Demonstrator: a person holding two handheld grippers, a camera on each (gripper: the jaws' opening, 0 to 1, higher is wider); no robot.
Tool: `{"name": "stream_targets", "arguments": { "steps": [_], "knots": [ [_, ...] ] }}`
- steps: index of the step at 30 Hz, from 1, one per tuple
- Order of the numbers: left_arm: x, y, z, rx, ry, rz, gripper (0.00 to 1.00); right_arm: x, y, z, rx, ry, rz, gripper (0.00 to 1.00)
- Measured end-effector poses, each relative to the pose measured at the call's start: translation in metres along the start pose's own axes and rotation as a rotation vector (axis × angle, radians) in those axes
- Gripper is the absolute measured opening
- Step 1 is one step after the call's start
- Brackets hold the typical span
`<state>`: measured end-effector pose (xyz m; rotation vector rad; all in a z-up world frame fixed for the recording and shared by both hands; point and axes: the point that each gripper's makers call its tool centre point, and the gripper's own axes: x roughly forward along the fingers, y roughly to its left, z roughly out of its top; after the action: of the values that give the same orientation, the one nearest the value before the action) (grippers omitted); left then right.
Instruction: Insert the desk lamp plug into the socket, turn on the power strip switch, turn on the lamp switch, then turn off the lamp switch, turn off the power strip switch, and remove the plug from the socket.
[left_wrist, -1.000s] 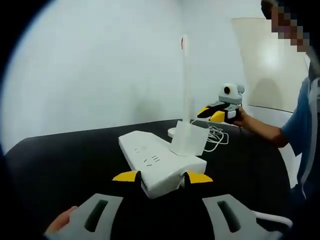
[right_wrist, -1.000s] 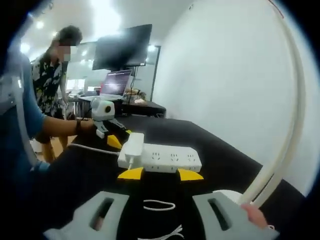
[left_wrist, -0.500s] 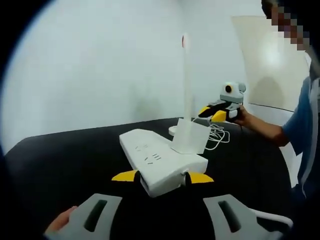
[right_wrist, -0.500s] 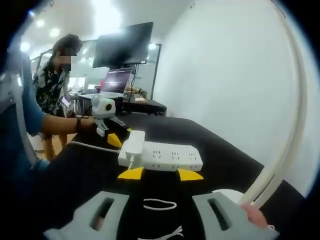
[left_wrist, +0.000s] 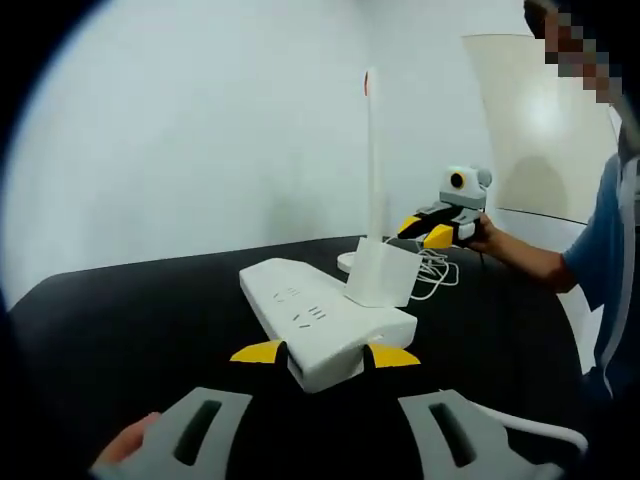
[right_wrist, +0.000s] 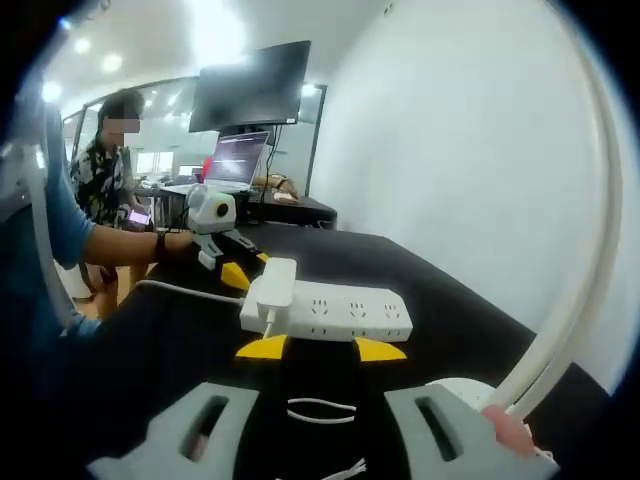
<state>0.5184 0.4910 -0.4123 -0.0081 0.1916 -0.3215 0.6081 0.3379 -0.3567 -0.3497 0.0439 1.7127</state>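
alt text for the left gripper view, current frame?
A white power strip lies on a black table with the left gripper open, its yellow tips on either side of the strip's near end. A white plug block stands in the strip; beyond are a desk lamp and the right gripper.

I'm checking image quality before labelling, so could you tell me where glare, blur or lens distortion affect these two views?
Left gripper view: a bright glare patch on the pale panel at upper right; the power strip is soft but readable. Right gripper view: ceiling lights blow out at the top, and fisheye distortion bows the lamp arm along the right edge.
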Motion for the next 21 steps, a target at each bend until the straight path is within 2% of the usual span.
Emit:
{"name": "stream_targets", "arguments": {
  "steps": [5, 11, 21],
  "knots": [
    [0.000, 0.000, 0.002, 0.020, -0.001, 0.003, 0.28, 0.000, -0.002, -0.001, 0.004, 0.003, -0.004, 0.25],
    [-0.004, -0.004, 0.019, 0.045, -0.086, -0.023, 0.33, -0.003, -0.002, 0.005, 0.009, -0.009, -0.013, 0.25],
    [0.004, -0.018, 0.026, 0.165, -0.094, -0.051, 0.38, 0.002, -0.001, 0.002, 0.007, 0.002, -0.007, 0.25]
  ]
}}
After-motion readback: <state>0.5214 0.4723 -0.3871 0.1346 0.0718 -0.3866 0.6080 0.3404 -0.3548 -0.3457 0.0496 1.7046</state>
